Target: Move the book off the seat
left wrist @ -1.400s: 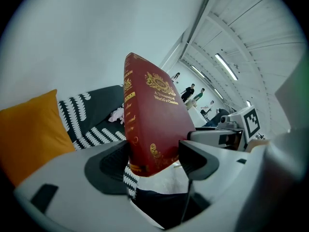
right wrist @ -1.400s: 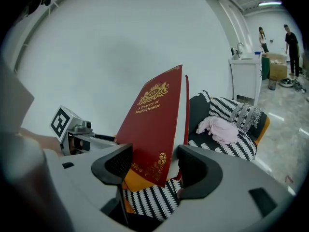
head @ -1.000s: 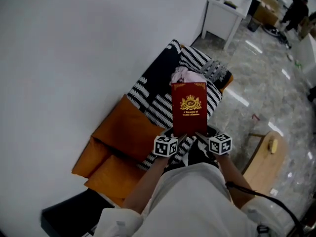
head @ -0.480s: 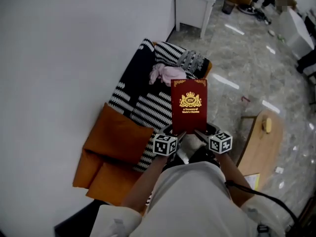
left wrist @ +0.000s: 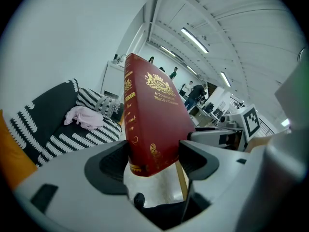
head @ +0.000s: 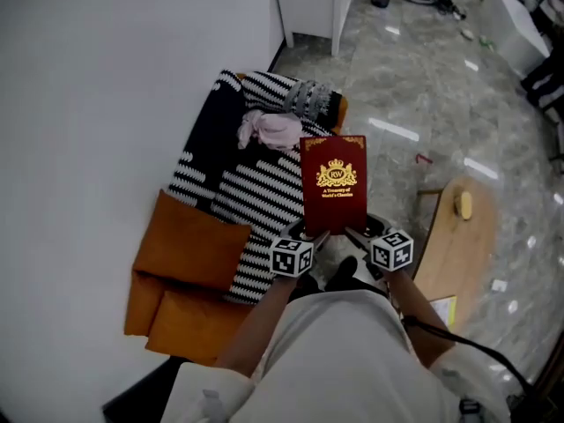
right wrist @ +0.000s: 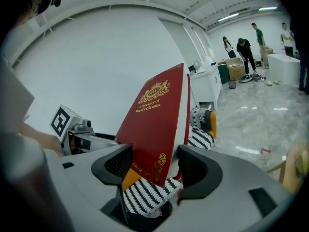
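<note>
Beside the orange sofa (head: 189,247) at 9 o'clock, over marble floor: holding the red book (head: 333,188) upright in the air, off the seat, left tongs (left wrist: 154,154) and right tongs (right wrist: 153,170) each clamped on a bottom corner. Apparently only needs setting down, perhaps on the wooden desk (head: 454,254) at 3 o'clock.

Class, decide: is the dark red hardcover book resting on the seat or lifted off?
Lifted off: the dark red hardcover book is held in midair, lower edge clamped by left tongs and right tongs.
</note>
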The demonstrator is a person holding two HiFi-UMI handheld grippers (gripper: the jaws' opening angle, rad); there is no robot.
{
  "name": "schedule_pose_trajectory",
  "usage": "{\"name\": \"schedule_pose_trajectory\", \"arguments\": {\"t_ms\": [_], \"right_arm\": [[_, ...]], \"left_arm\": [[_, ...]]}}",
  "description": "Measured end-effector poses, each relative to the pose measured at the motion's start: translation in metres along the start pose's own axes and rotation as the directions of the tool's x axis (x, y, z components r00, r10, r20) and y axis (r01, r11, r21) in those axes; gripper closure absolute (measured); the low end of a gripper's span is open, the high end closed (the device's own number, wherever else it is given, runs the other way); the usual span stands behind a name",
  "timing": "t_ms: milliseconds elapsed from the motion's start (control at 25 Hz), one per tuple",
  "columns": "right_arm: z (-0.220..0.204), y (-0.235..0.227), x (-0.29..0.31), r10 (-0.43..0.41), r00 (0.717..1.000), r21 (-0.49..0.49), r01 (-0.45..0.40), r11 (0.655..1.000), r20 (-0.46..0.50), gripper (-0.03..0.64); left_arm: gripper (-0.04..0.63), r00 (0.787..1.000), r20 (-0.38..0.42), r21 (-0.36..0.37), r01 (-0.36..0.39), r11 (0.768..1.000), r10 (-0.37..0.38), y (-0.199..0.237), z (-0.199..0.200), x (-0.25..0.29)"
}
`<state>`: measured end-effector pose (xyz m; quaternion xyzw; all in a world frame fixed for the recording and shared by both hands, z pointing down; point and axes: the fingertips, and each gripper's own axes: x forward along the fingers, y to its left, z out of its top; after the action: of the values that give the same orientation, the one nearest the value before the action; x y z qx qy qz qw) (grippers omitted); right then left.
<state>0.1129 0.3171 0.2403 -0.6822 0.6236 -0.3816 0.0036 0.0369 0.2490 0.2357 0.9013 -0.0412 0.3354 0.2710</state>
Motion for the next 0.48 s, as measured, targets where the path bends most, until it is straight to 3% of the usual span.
{"name": "schedule_pose_trajectory", "arguments": {"t_ms": [480], "right_arm": [[-0.016,-0.089,-0.102,-0.09,0.993,0.057,0.085,0.995,0.082,0.302]], "left_arm": [[0.275,0.995,-0.054,0.091,0.083,0.992,-0.078,-0.11,-0.007,0.078]]}}
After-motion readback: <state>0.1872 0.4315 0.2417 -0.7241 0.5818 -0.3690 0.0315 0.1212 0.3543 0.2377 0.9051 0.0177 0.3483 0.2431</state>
